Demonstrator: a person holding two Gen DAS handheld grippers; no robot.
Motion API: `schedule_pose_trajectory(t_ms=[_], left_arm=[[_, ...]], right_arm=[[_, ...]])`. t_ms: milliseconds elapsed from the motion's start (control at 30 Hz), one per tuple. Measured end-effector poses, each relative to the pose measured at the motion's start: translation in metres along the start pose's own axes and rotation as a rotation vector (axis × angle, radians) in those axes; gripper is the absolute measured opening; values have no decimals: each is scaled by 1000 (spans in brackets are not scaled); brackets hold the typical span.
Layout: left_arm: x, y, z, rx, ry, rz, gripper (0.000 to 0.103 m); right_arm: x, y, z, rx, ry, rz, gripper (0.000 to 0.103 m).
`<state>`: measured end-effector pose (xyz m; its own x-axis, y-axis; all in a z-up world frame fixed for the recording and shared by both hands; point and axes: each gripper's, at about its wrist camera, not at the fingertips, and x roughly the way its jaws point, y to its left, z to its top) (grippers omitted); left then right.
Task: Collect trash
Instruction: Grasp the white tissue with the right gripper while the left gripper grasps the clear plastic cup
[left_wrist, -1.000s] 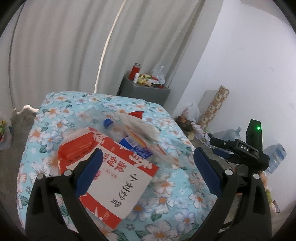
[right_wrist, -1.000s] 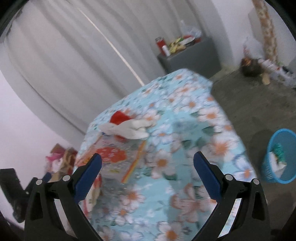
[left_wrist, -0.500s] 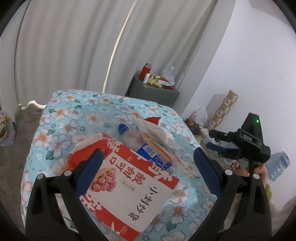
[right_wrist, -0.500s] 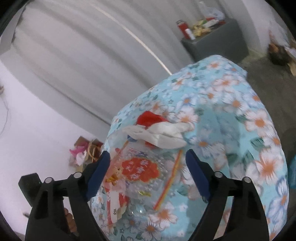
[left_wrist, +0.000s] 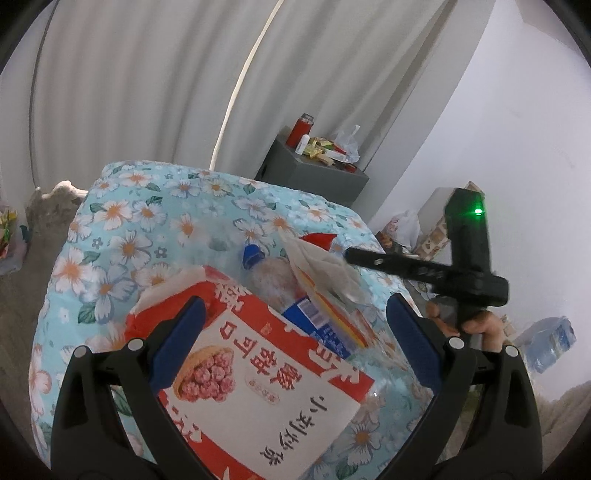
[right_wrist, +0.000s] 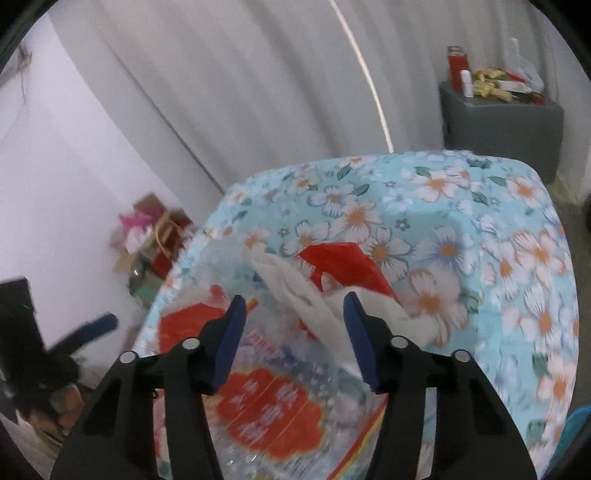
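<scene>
You're closing your right gripper (right_wrist: 293, 317) on the crumpled white tissue (right_wrist: 306, 299) (not yet pinched); left gripper (left_wrist: 291, 325) gapes empty, so seat the pads first.

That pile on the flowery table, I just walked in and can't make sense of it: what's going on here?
A person with a gripper in each hand is collecting trash from the floral-covered table. The right gripper is closing its jaws around a crumpled white tissue lying on a plastic bottle and wrappers, not yet pinching it. The left gripper hangs open over a red and white snack bag, holding nothing.
</scene>
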<state>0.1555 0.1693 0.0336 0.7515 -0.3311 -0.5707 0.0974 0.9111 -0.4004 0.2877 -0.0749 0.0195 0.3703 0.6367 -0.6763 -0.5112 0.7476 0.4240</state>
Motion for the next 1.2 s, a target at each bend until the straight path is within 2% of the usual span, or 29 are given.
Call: schedule_pose_trajectory(t_ms=[167, 267, 367, 467, 600, 733, 800, 900, 1033, 1100, 1200], left_arm=[[11, 1, 15, 36, 10, 47, 84], [23, 8, 33, 60, 34, 93, 84], [45, 23, 52, 49, 107, 109, 84], [71, 40, 65, 8, 202, 83, 84], [97, 54, 75, -6, 265, 79, 84], [116, 49, 74, 52, 292, 80, 83], [125, 47, 72, 70, 308, 98, 75], [134, 47, 68, 85, 322, 131, 70], [138, 46, 66, 122, 311, 185, 61], [138, 48, 66, 124, 303, 199, 53], [136, 52, 68, 108, 293, 192, 52]], right_arm=[[25, 5, 7, -57, 59, -5, 44], [35, 9, 9, -86, 79, -27, 33], [42, 11, 9, -104, 105, -43, 17], [41, 11, 7, -105, 103, -36, 11], [35, 8, 6, -99, 92, -30, 8], [33, 5, 5, -84, 87, -23, 5], [30, 4, 5, -73, 82, -13, 5], [25, 2, 5, -63, 65, -7, 4], [13, -4, 5, -29, 37, 19, 4], [5, -7, 6, -12, 18, 30, 4], [-7, -12, 8, 18, -10, 50, 4]])
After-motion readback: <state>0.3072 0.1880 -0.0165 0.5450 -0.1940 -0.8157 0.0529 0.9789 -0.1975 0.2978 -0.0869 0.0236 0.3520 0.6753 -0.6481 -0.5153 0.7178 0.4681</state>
